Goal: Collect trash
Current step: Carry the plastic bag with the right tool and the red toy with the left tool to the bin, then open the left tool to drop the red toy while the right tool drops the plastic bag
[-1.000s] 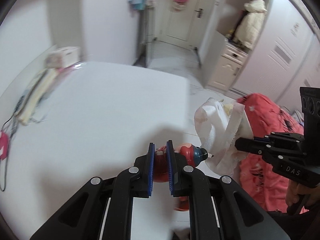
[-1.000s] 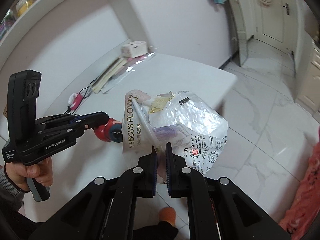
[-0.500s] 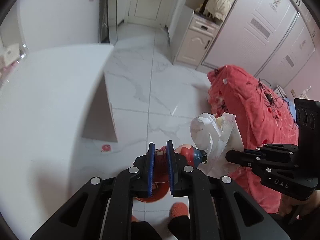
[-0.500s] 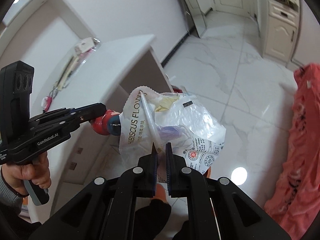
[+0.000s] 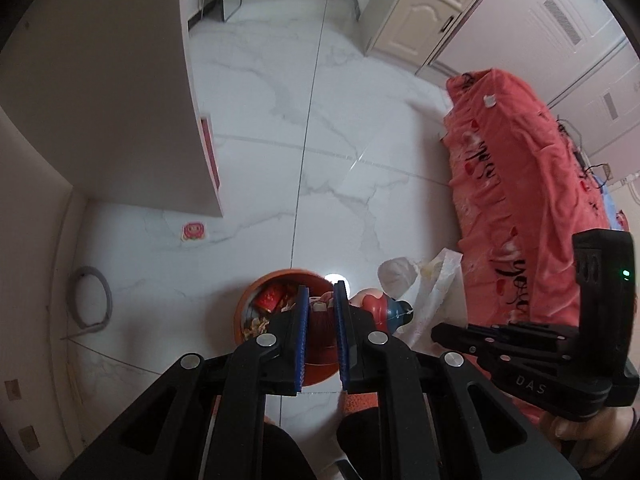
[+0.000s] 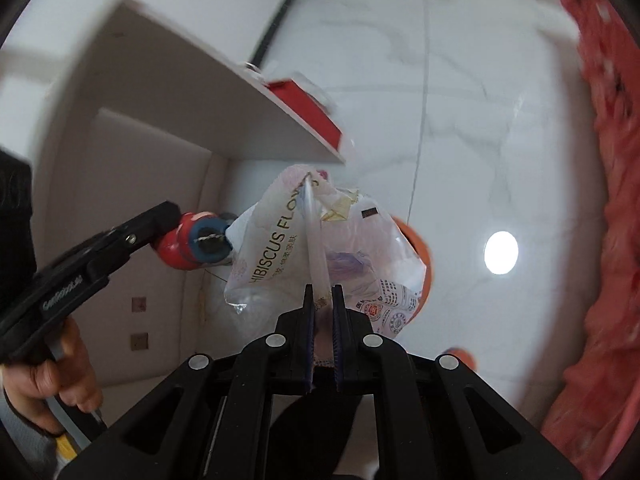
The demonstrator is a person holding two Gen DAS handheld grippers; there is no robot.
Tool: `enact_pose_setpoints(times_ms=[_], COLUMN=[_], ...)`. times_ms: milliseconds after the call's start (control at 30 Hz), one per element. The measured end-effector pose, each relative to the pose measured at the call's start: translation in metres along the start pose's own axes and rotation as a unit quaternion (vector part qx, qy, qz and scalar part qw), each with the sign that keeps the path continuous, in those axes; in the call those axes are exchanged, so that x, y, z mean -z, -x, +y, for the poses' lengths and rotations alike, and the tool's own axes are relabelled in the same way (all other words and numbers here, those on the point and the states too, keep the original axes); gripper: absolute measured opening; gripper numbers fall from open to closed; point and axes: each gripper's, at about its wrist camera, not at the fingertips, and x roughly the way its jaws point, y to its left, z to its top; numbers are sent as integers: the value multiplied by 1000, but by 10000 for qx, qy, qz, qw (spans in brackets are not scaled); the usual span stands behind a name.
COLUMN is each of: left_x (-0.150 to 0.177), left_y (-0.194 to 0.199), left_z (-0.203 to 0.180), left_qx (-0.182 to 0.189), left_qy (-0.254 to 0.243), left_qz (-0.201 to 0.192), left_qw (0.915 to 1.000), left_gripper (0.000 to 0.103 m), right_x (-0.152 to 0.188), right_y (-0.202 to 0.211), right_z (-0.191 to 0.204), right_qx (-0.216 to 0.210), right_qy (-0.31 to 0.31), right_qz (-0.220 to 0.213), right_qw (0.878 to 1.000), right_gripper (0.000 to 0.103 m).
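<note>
Trash: a crinkly plastic bag, light and limp, hangs clenched at its bunched neck in the right tongs; the left tongs clamp a small red bottle, both above the orange bin on the floor

Left wrist view: looks steeply down along the left gripper from above the marble floor, with the orange waste bin close beneath the fingertips and the red bedspread at right. Right wrist view: likewise downward along the right gripper, very near the printed plastic bag. Both views share the bag, the bin, the red-and-blue toy and each other's gripper.
</note>
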Motion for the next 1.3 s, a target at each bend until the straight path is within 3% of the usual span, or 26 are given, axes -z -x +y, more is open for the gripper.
enact_pose_setpoints(times_ms=[167,533,567,600,633,667,700,933,1100,1300], left_x=[11,29,30,30,30,30,29,31,32,28], left_y=[-41,-105,-109,-112,-115,-118,-121,-126,-120,-82], left_z=[16,26,26,27,27,27,27,26,20,0], left_qx=[-47,10,22,37,35,30,41,-84,-111,-93], left_qy=[169,270,268,281,307,313,304,269,216,120], left_qz=[260,757,781,800,828,858,899,997,1046,944], left_qw=[9995,9968,9966,9964,9961,9958,9955,9946,9942,9954], left_gripper=[15,21,22,23,24,25,25,39,39,39], right_x=[5,11,10,11,11,11,10,10,9,6], right_y=[-57,-144,-148,-152,-154,-156,-158,-157,-143,-91], right_z=[-34,-71,-73,-75,-77,-79,-81,-80,-80,-54], right_qx=[-195,-408,-386,-381,-392,-434,-478,-391,-379,-325], right_qy=[-763,-1449,-1457,-1492,-1576,-1674,-1734,-1619,-1645,-1300], right_qz=[350,784,791,782,762,740,728,764,762,561], right_qw=[9963,9855,9854,9850,9838,9822,9810,9831,9827,9894], right_gripper=[8,12,13,22,29,46,54,54,54,54])
